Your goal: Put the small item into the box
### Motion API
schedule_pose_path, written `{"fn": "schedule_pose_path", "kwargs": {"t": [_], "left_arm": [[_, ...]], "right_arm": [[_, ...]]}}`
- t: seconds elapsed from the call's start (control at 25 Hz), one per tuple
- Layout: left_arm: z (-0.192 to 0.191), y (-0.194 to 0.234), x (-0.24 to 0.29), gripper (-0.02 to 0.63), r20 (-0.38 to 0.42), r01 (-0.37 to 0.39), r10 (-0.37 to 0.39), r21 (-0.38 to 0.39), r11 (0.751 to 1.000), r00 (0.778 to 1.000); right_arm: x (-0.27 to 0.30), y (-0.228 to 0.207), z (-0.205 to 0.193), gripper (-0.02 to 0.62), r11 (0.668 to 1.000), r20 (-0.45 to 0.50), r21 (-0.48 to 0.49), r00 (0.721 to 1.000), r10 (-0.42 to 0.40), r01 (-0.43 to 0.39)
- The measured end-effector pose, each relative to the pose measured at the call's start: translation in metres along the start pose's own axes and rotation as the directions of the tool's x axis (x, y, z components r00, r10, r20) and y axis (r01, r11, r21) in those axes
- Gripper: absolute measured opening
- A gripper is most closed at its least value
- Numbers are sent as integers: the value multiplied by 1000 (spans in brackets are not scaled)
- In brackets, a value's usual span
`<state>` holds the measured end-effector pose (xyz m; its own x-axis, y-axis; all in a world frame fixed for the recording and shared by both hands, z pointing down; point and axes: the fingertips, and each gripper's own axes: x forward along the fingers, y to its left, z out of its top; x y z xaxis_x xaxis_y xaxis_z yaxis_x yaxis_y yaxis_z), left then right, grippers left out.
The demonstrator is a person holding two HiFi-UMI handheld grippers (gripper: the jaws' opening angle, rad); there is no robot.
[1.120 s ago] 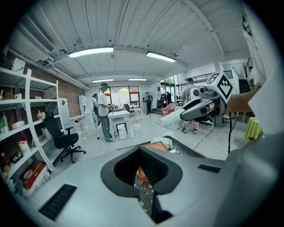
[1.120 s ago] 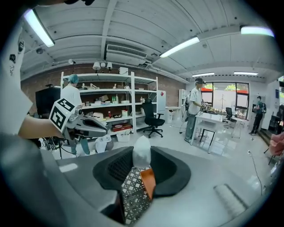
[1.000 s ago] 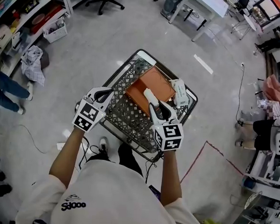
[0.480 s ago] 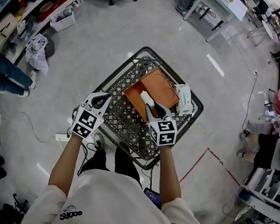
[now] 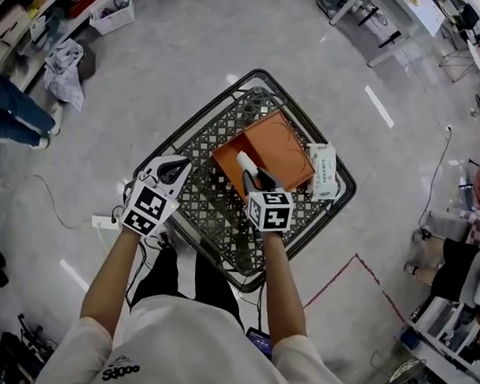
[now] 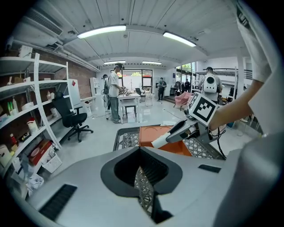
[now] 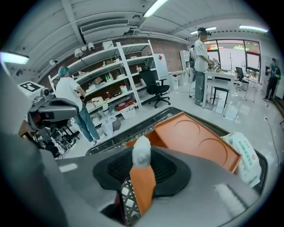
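One small white item (image 5: 245, 161) sat pinched at the tip of my right claw (image 5: 255, 178). Its long axis ran along the jaws, and its free end pointed away from me over the orange box (image 5: 285, 144) in the cart (image 5: 196, 140). My left claw (image 5: 175, 168) hung pressed together and empty above the cart's left side. Print on the white packet (image 5: 324, 169) beside the box was too small to read.
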<state>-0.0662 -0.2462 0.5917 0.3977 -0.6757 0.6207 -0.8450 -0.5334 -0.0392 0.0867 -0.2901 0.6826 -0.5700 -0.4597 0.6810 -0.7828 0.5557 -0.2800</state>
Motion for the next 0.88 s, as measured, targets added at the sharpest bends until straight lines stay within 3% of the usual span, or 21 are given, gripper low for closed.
{"fn": "schedule_pose_path", "kwargs": {"t": [0.52,0.88], "left_arm": [[-23,8,26,3,-48,-7,4,-58,998,999],[-39,14,32,3,-77,15,-20,-69,998,997]], "right_arm": [[62,-12,-22,132,998,-89,64,995,33,-27],[85,-11,-38,143,1000,-164,20,986,26,-23]]}}
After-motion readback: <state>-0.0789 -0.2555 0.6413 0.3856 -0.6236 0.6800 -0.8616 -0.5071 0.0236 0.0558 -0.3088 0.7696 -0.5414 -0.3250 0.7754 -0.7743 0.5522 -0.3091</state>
